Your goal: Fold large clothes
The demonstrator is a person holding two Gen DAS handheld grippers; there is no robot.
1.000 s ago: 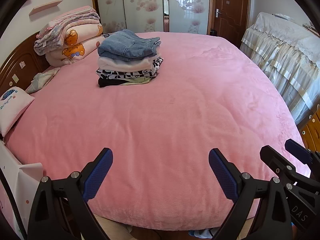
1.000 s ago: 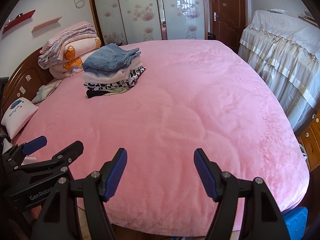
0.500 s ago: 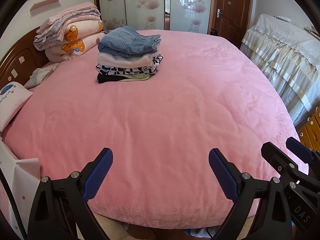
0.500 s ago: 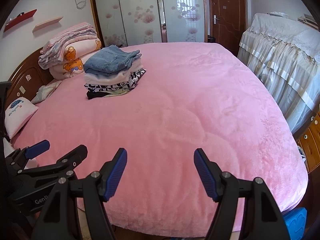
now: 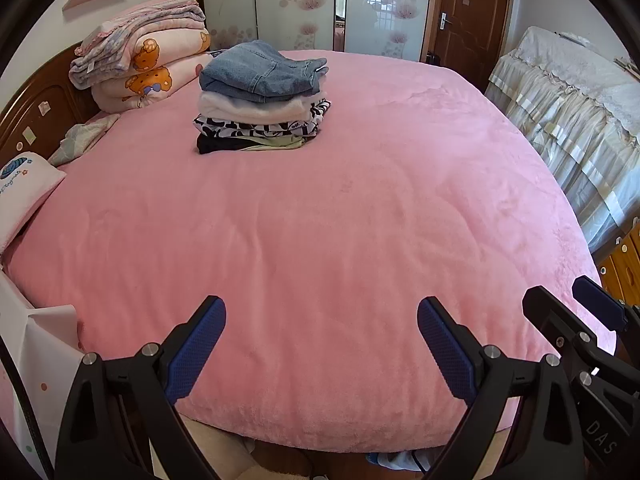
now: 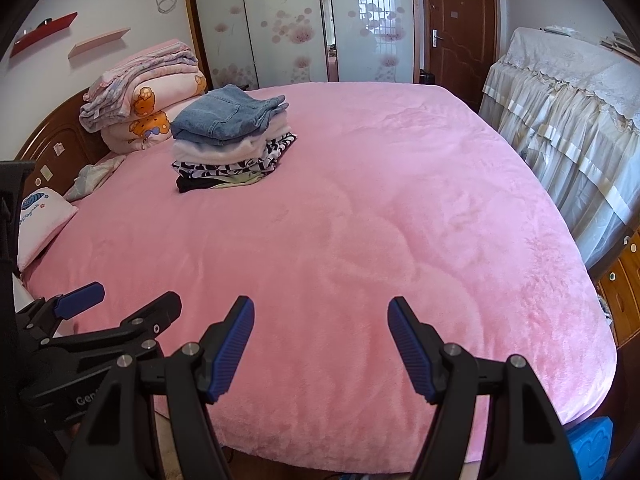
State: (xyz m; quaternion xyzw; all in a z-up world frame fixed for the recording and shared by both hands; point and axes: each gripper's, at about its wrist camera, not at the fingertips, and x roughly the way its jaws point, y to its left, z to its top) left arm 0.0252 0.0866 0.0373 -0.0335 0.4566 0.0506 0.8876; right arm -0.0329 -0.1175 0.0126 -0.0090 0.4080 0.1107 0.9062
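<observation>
A: Left to right. Far left by the headboard: a small pillow, then folded quilts stacked at the head of the bed.

B: Clothes?

A: One stack of folded clothes on the bed's far left part, just beside the quilts. Folded jeans on top, then a white piece, a black-and-white print, black at the bottom. Looks tidy and square.

B: Anything unfolded on the bed?

A: None that I can see. The pink cover is bare from the stack to the near edge. Some blue-white fabric shows under the near edge, on the floor; can't tell what it is.

B: Grippers?

A: Left gripper hangs over the near edge, fingers spread wide, holding nothing. Right gripper just beside it on the right, same: wide apart, nothing between them. Both well away from the stack.

B: Step?

A: My read: between garments. Last piece is stacked, the next not yet picked.

B: Next move?

A: Probably fetch another garment, likely from below the bed edge, out of view, and spread it flat on the bare middle. Needs both grippers on it.
</observation>
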